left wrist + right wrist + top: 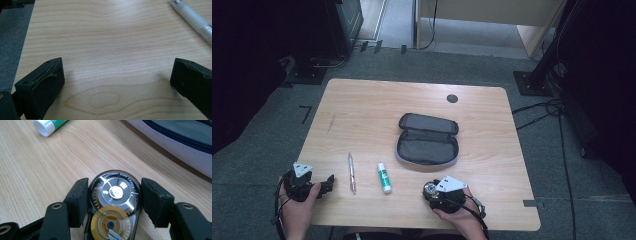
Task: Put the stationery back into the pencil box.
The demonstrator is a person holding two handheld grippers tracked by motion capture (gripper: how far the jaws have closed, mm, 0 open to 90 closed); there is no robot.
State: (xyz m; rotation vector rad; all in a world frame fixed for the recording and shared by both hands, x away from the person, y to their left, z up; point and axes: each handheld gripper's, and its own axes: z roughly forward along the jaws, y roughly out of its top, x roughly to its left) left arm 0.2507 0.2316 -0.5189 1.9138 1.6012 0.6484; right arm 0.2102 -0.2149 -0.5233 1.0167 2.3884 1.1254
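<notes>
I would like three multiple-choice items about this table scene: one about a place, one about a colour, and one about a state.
1. Where does the glue stick lie?
A. inside the pencil case
B. between the pen and the pencil case
C. on the floor

2. What colour is the band on the glue stick?
A. red
B. yellow
C. green

3. In what state is the pencil case?
A. zipped shut
B. unzipped and lying open
C. standing on its end

Answers:
1 B: on the table it lies right of the pen and left of the case.
2 C: a green band shows above its white cap.
3 B: its two halves are spread apart, with the grey lining showing.
</notes>
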